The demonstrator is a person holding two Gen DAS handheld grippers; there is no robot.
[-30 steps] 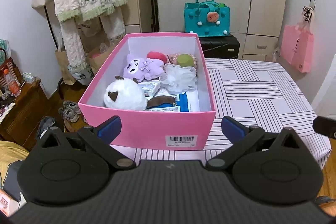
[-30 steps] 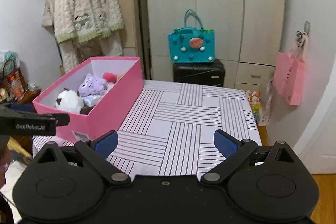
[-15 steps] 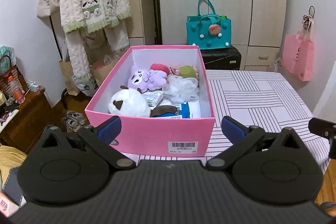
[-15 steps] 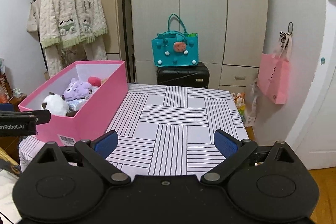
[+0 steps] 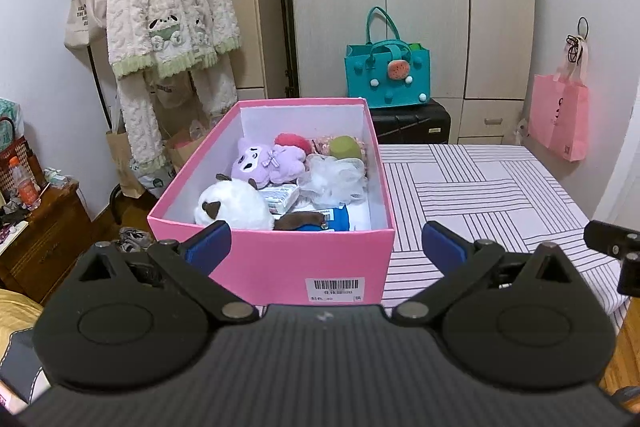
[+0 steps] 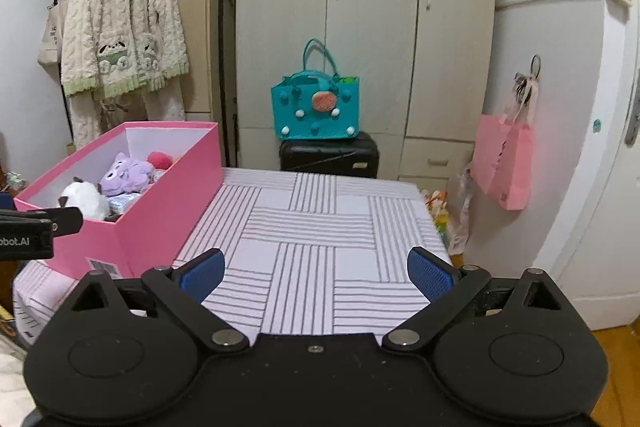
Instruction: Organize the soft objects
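A pink box [image 5: 280, 267] [image 6: 160, 203] stands on the left part of the striped table [image 5: 480, 187] [image 6: 312, 227]. Inside lie a white plush [image 5: 232, 207] [image 6: 86, 201], a purple plush [image 5: 266, 163] [image 6: 126, 177], a red soft ball [image 5: 292, 142], a green ball [image 5: 345, 147], a white mesh puff [image 5: 334, 181] and blue and white packets [image 5: 328, 219]. My left gripper [image 5: 326, 243] hangs open just before the box's near wall, holding nothing. My right gripper [image 6: 316, 269] is open over the table's near edge, with nothing in it. The left gripper's side shows in the right wrist view at far left.
A teal bag [image 5: 388, 75] [image 6: 316, 107] sits on a black suitcase [image 6: 330, 157] behind the table, before a wardrobe [image 6: 360, 7]. A pink bag [image 5: 560, 115] hangs on the right wall. A fluffy robe [image 5: 168, 7] hangs at left above a wooden cabinet [image 5: 44, 227].
Both grippers have risen and drawn back from the table, so the box and tabletop look lower and farther. Both stay open; nothing in the box has moved.
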